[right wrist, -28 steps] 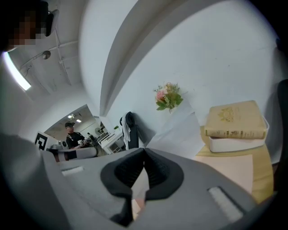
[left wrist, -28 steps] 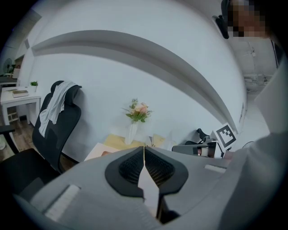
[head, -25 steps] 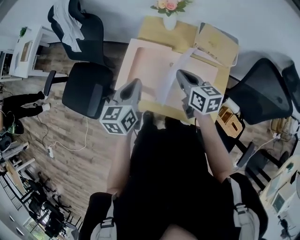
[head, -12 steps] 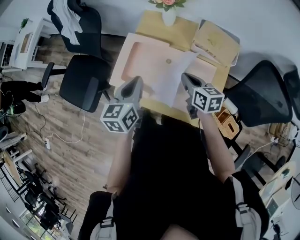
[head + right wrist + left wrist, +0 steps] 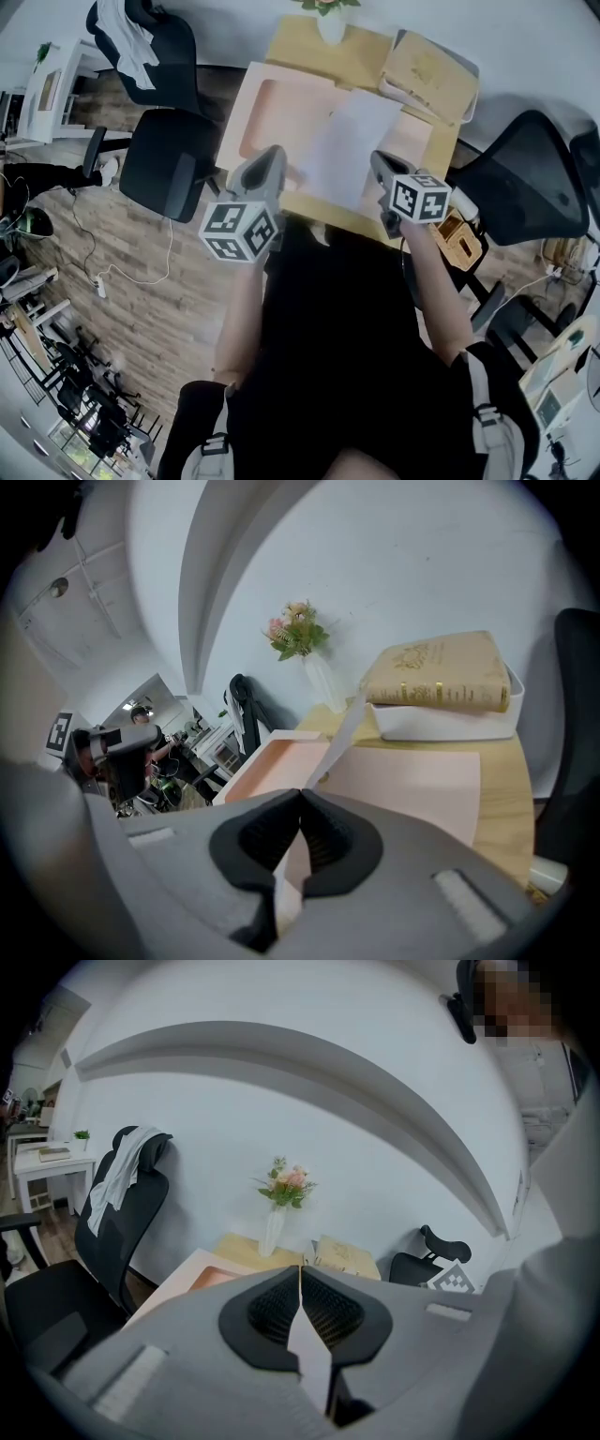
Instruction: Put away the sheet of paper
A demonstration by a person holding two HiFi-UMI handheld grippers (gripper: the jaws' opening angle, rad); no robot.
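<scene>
You held both tongs at the near edge of the wooden table (image 5: 364,64). Your left gripper (image 5: 275,161) was clamped on the near left side of the sheet of paper (image 5: 345,148); in the left gripper view a pale sliver of it sat between the closed jaws. Your right gripper (image 5: 378,161) pinched the sheet's near right side, jaws closed on it, and in the right gripper view the sheet ran edge-on away from them. The sheet was stretched between the two grippers, over the pink tray (image 5: 267,117). Farther right, a beige book (image 5: 427,67) lay in a white bin (image 5: 401,94). At the far edge stood a white vase (image 5: 330,26) with flowers. A black chair (image 5: 169,173) stood left of the table.
</scene>
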